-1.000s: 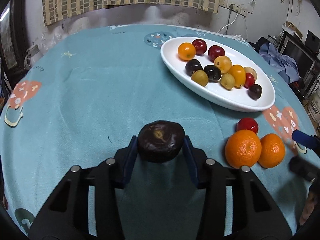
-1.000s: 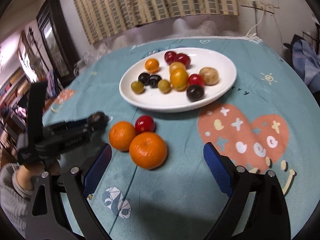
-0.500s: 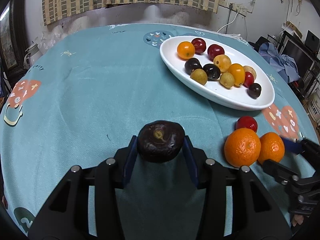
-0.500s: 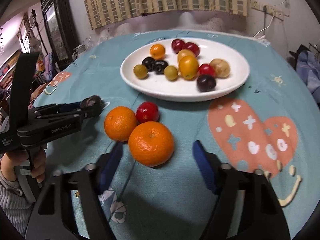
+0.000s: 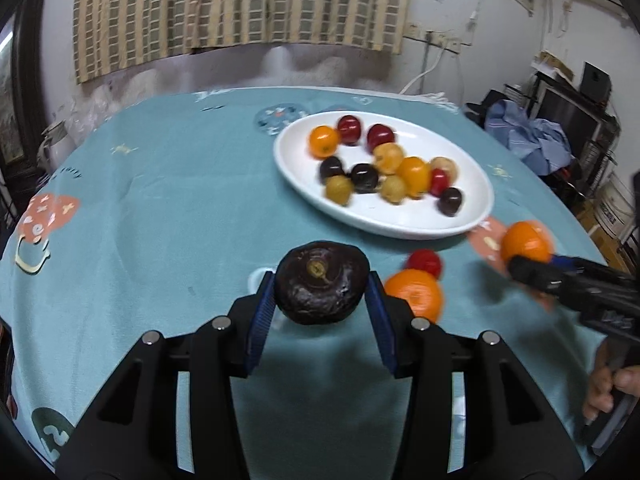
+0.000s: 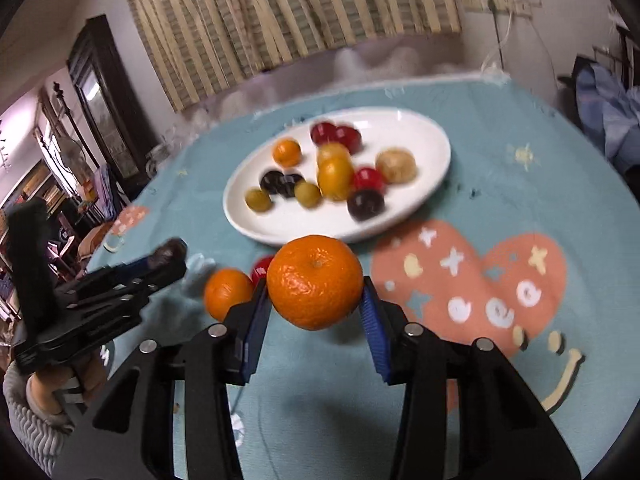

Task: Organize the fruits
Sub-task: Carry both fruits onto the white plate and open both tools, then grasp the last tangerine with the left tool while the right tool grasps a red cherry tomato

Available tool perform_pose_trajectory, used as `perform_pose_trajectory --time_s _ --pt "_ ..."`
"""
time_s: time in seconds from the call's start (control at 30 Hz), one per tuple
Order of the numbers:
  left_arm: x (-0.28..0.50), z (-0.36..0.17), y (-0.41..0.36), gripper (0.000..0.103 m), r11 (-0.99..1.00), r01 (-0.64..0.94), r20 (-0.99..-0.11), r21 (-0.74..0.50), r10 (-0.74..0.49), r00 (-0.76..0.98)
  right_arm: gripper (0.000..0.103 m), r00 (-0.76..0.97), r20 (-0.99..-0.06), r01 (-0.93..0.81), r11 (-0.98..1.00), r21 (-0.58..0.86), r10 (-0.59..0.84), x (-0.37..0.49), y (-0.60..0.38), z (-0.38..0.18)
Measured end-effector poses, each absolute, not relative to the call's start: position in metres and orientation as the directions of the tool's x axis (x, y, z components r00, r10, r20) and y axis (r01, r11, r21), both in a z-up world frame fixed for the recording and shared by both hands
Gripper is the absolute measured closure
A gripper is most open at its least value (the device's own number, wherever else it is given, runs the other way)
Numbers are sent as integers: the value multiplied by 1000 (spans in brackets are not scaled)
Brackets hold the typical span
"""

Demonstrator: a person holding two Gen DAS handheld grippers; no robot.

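Left gripper [image 5: 321, 294] clamps a dark fruit [image 5: 321, 282], right gripper [image 6: 315, 298], jaws just closed, pinches an orange [image 6: 315, 282], both short of the plate [image 6: 420, 132]; round fruit may slip from the pads.

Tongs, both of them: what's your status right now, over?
Left tongs shut on dark fruit. Right tongs just closed, shut on orange. White plate ahead, path clear; second orange and red fruit on cloth.
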State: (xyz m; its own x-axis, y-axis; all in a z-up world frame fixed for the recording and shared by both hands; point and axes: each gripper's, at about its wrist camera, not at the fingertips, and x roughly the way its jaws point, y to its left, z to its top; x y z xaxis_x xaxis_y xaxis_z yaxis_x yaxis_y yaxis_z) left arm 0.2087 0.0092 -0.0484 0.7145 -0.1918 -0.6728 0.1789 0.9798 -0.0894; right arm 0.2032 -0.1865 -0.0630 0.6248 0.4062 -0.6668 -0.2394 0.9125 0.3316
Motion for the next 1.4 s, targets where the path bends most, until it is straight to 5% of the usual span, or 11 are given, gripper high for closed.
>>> perform_pose_trajectory --time_s 0.23,0.43,0.47,0.53,0.63,0.7,0.83,0.9,1.4 --pt "240 -13 -18 57 972 203 -641 -115 -229 733 58 736 -575 -217 930 297 356 231 -203 -7" --pt "279 -24 -50 56 972 210 -654 -102 -225 722 57 700 -607 -169 913 371 377 288 -208 -34" --pt "283 -29 -51 54 973 206 -659 -101 -220 719 57 688 -616 -157 907 390 384 294 -209 -44" --pt "288 -36 -49 35 976 193 -666 -101 -211 716 53 662 -651 -112 908 404 371 302 -212 -59" --pt "285 -30 -36 32 976 181 -651 -119 -214 728 48 711 -590 -122 893 433 383 293 -225 -40" --pt "279 -21 -25 32 975 165 -632 -147 -221 743 33 775 -504 -152 887 436 381 272 -233 -12" --pt "256 -12 -9 25 983 124 -615 -132 -179 768 24 794 -448 -221 881 419 412 240 -227 18" --pt "243 -17 -6 24 987 117 -628 -111 -161 761 1 787 -449 -234 878 417 423 218 -222 11" --pt "203 -61 -40 16 977 210 -675 23 -139 724 1 701 -557 -147 855 497 444 206 -227 -35"
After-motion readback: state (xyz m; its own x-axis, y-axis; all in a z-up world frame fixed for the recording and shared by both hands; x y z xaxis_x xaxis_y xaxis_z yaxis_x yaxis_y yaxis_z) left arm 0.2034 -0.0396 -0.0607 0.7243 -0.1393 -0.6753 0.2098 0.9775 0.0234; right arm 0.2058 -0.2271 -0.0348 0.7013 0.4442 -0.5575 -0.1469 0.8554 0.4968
